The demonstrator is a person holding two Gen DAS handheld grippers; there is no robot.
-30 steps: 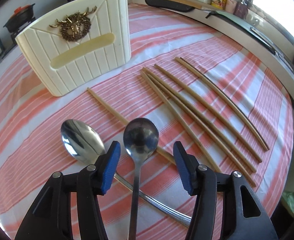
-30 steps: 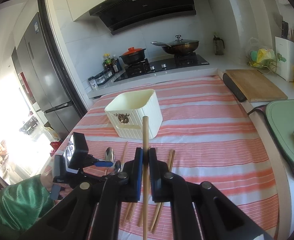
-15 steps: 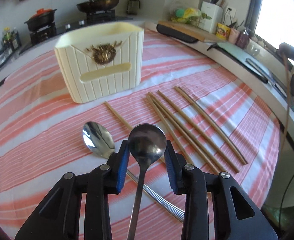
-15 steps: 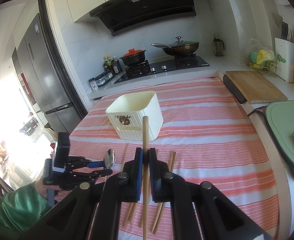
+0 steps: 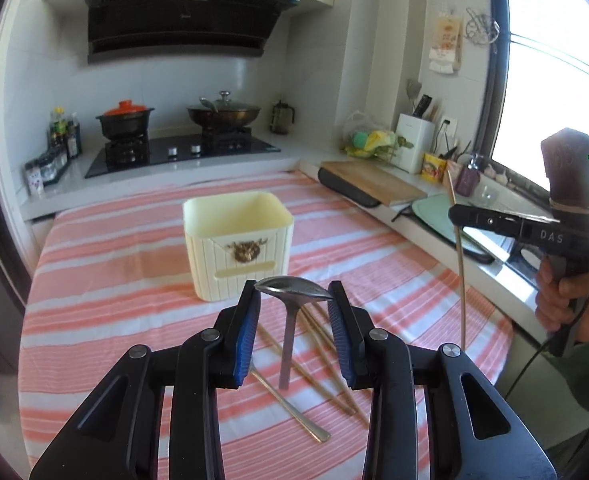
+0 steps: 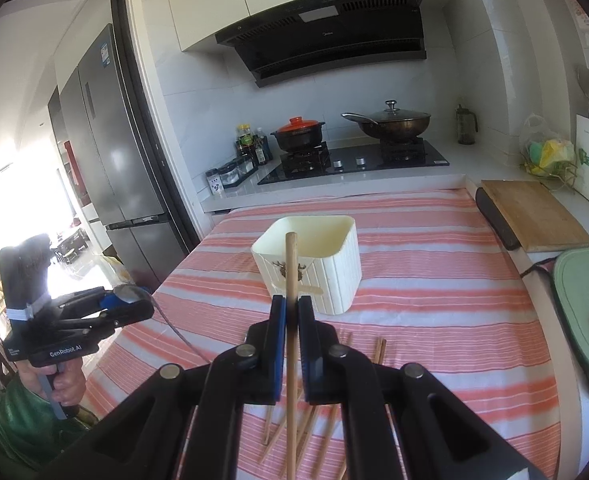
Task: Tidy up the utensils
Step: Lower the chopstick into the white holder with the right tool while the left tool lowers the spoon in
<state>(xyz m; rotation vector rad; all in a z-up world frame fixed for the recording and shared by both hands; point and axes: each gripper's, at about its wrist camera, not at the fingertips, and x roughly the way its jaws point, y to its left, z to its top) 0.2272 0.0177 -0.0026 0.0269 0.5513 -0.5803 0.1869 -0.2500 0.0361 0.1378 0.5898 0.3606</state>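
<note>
My left gripper (image 5: 293,294) is shut on the bowl of a metal spoon (image 5: 288,340), held above the table with its handle hanging down. Straight beyond it stands the cream utensil holder (image 5: 238,248), open at the top. A second spoon (image 5: 294,412) and several wooden chopsticks (image 5: 322,344) lie on the striped cloth under the gripper. My right gripper (image 6: 291,312) is shut on one upright chopstick (image 6: 291,264), in front of the holder (image 6: 326,264). The right wrist view shows the left gripper (image 6: 134,300) at the left with the spoon.
The table's red-and-white striped cloth (image 5: 114,300) reaches the counter behind. A wooden cutting board (image 6: 534,216) and a green mat (image 6: 582,288) lie at the right edge. Stove with pots (image 6: 354,156) at the back, fridge (image 6: 106,152) at the left.
My left gripper closed on the spoon's bowl, lifted it off the cloth and tilted up toward the holder. The right gripper with its chopstick drifted slightly nearer the holder.
</note>
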